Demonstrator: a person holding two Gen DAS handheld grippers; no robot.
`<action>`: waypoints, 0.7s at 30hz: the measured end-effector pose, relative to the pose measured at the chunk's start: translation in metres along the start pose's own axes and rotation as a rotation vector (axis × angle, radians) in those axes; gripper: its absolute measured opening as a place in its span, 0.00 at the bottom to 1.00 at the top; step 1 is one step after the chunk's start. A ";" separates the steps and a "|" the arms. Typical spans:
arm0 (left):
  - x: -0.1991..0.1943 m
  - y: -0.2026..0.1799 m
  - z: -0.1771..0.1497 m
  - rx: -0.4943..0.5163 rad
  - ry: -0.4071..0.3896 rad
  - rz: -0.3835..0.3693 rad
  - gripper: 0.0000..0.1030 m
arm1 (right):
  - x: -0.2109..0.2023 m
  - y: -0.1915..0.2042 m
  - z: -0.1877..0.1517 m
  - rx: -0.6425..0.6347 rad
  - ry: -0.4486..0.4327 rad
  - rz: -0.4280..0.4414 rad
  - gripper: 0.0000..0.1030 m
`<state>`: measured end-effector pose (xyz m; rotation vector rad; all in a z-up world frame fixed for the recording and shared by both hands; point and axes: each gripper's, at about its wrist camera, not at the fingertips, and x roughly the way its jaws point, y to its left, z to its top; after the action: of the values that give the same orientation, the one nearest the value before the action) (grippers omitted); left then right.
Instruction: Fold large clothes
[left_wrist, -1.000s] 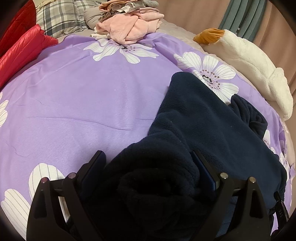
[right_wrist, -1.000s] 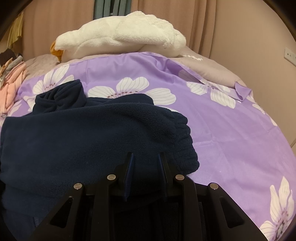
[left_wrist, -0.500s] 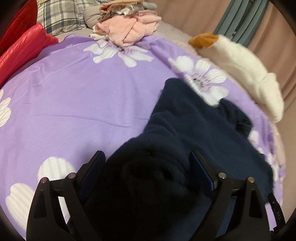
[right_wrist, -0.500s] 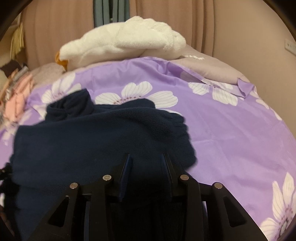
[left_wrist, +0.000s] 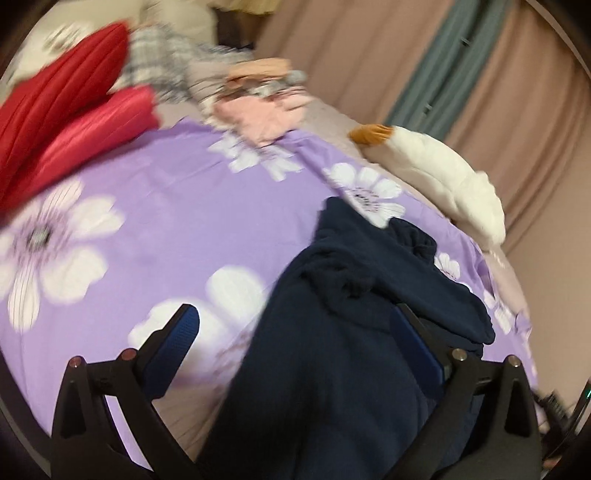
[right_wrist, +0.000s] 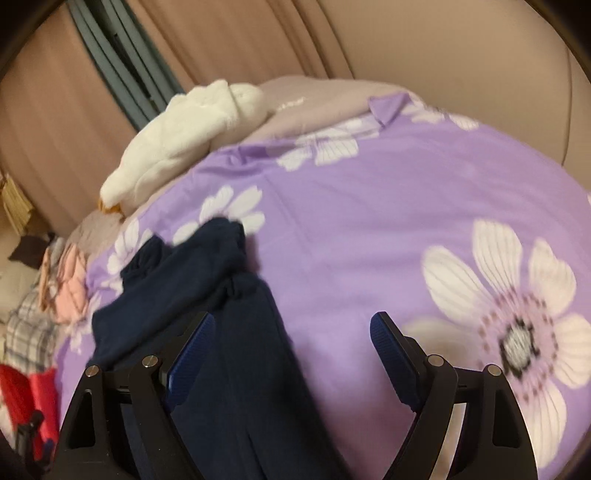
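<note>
A: Where's the navy fleece garment (left_wrist: 332, 369)?

B: On the purple floral bedspread (left_wrist: 166, 221), below the white plush toy (left_wrist: 436, 177).

A: Fingers?

B: Left gripper (left_wrist: 295, 332) and right gripper (right_wrist: 291, 332) are both opening, pressing nothing. A fold looks just released; next, regrasp an edge.

Navy garment (left_wrist: 343, 369) looking like matt, nubby fleece. Purple bedspread (left_wrist: 192, 206) showing as smooth printed cloth. Red pillows (left_wrist: 74, 122) gleaming, satiny. White plush toy (right_wrist: 177, 136) appearing fluffy. Gripper pads (right_wrist: 188, 362) looking ribbed blue rubber.
</note>
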<state>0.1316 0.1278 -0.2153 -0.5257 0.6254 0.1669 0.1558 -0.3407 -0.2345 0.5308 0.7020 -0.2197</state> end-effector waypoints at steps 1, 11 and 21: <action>-0.001 0.008 -0.005 -0.023 0.009 0.005 1.00 | -0.002 -0.004 -0.008 -0.014 0.008 -0.018 0.83; 0.017 0.048 -0.060 -0.150 0.219 -0.033 0.99 | 0.010 -0.044 -0.062 0.087 0.085 -0.087 0.83; 0.004 0.034 -0.098 -0.071 0.225 -0.120 0.99 | 0.009 -0.009 -0.091 -0.098 0.087 -0.125 0.83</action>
<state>0.0742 0.1066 -0.2989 -0.6549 0.8063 0.0162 0.1084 -0.3005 -0.3019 0.4055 0.8272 -0.2784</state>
